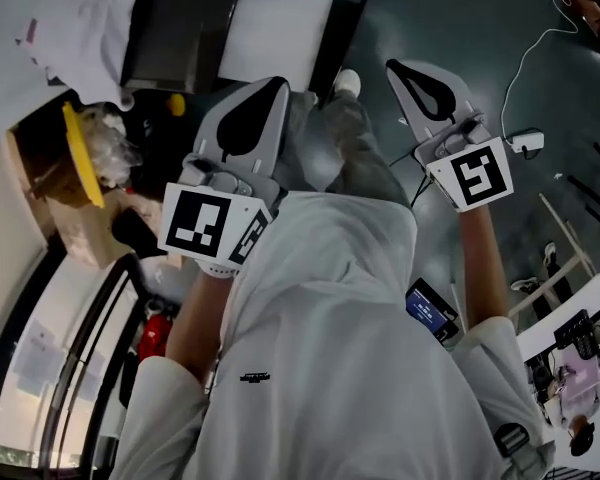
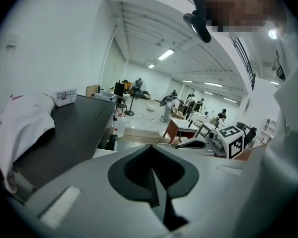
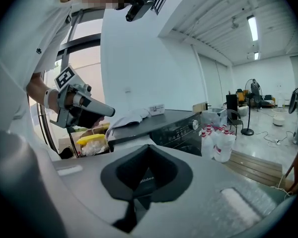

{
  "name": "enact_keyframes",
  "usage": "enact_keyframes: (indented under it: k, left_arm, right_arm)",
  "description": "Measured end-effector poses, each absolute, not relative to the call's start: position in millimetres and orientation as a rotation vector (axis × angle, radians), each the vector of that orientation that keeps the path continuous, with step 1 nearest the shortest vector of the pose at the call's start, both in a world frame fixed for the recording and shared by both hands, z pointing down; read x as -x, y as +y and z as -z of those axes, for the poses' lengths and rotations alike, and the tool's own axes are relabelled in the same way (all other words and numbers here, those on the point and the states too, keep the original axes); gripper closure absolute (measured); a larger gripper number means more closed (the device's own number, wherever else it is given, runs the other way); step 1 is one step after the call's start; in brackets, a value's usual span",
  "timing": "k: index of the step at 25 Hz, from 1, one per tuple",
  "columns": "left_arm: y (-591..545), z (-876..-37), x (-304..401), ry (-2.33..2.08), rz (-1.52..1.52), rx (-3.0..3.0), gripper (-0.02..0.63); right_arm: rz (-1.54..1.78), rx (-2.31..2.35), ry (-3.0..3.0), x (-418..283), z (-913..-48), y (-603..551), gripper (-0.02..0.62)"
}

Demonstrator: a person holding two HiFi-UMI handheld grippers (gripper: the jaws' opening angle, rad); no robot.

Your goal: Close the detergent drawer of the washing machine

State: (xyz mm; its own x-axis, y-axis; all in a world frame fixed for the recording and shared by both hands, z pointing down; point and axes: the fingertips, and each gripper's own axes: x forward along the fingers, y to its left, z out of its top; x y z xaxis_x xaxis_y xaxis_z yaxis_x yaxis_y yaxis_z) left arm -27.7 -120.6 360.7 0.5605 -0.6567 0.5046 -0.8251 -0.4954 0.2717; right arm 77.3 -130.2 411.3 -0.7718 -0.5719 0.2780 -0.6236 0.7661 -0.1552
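Cloth (image 2: 25,128) lies on dark washing machine top (image 2: 74,133) in bright white hall (image 2: 159,81)

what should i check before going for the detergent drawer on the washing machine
1. Left gripper empty, jaws together: ok.
2. Right gripper empty, jaws together: ok.
3. Washing machine in sight: ok, seen in the right gripper view.
4. Detergent drawer located, and whether it stands open: cannot tell.
5. A gripper at the machine's front, ready to push: not ok, both are held up, apart from it.
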Motion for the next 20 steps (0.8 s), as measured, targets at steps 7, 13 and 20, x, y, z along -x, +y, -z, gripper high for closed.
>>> enact_keyframes:
  k: [7,13,20]
  left_arm:
    - [-119.5,-385.0,22.0,-1.157,-0.491,-2.269,0.589]
    - [-118.9,-402.0,19.8,-1.125,-0.506,-2.242,0.589]
    - [-120.8,-418.3,23.1,-1.127,-0.503,-2.205,0.589]
  right_arm:
    - [-0.374,-0.861,-2.757,-65.7,-452.1,-133.1,0.594]
    - [-0.402,-0.798,-2.728,-58.8,-486.1,-133.7,0.594]
    - [-0.407,-0.732,-2.712,-50.1,-507.1,-138.2,0.594]
